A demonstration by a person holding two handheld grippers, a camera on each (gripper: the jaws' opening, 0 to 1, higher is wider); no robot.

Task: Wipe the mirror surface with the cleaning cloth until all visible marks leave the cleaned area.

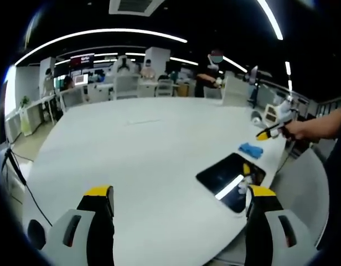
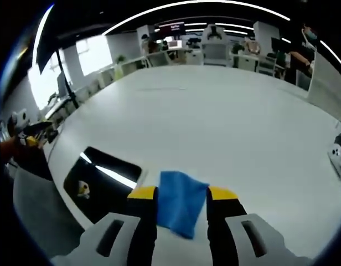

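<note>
A dark rectangular mirror lies flat on the white table near its edge, reflecting a ceiling light strip. It carries a small yellow and white spot. A blue cleaning cloth lies just beyond the mirror. My left gripper hovers open and wide over bare table, with the mirror by its right jaw. My right gripper, held by a hand, hangs a little above the cloth. In the right gripper view the right gripper is open, the cloth shows between its jaws, and the mirror lies to their left.
The table edge curves close past the mirror and cloth. A small white device sits near the table's far side. A person stands beyond the table among desks and chairs. A cable hangs at the left.
</note>
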